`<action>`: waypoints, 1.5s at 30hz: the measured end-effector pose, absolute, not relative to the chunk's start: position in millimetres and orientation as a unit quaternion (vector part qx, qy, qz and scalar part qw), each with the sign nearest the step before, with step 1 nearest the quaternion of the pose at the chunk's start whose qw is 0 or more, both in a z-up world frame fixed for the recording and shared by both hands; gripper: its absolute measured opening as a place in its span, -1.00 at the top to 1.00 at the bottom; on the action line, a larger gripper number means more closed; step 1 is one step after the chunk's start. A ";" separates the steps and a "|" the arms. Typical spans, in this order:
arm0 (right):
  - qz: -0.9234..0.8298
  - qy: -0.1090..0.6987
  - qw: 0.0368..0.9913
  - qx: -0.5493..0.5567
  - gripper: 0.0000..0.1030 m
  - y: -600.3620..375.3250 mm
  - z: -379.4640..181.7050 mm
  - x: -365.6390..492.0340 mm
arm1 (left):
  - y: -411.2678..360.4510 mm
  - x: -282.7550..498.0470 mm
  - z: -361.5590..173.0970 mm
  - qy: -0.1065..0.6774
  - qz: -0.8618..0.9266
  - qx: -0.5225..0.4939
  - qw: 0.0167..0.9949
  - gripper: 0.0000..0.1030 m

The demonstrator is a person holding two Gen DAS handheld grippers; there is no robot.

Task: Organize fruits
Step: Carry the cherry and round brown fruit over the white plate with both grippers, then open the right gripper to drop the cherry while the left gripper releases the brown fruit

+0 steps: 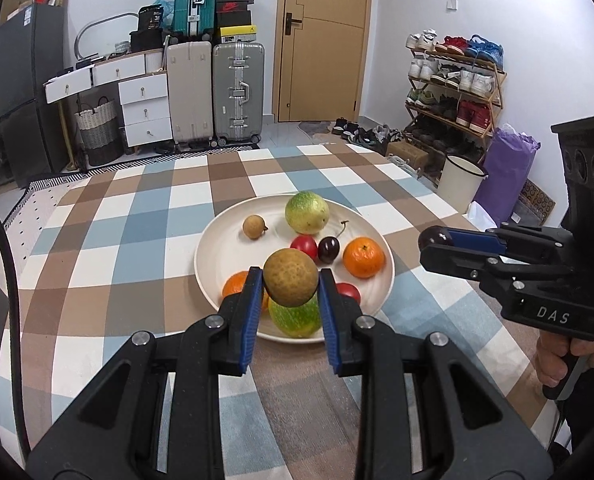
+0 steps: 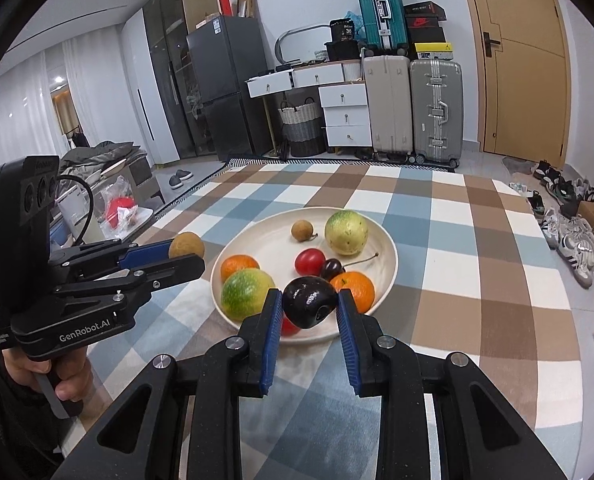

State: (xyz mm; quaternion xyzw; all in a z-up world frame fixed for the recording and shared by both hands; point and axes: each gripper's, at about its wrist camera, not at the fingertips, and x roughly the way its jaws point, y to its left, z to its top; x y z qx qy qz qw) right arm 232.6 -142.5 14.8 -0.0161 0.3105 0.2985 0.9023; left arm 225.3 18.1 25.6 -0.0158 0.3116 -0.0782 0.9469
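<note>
We hold a brown longan (image 1: 290, 277) clamped in our left tongs (image 1: 290, 280) and a dark cherry (image 2: 309, 301) clamped in our right tongs (image 2: 309, 304), both lifted above the white plate (image 1: 213, 256) of fruit near the middle of the checked worktop (image 1: 109, 240)

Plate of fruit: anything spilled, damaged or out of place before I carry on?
Nothing stands out. The plate sits flat on the checked tablecloth with its fruit inside the rim. The left tongs hold a brown longan, the right tongs a dark cherry, both intact.
</note>
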 end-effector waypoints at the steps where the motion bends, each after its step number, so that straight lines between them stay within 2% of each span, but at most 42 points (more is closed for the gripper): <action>1: 0.299 0.309 0.903 -0.017 0.46 -141.7 16.2 234.8 | 18.9 228.0 26.2 0.311 -0.078 -0.017 0.947 0.52; 14: 0.296 0.315 0.902 -0.008 0.46 -133.9 15.4 268.8 | 20.8 264.9 23.4 0.310 -0.071 -0.021 0.948 0.52; 25: 0.308 0.319 0.896 0.006 0.46 -115.1 1.5 290.4 | 29.3 294.3 0.8 0.318 -0.062 -0.037 0.945 0.52; 45: 0.306 0.340 0.889 -0.015 0.45 -103.6 -26.4 297.9 | 19.5 304.2 -17.3 0.331 -0.060 -0.020 0.941 0.52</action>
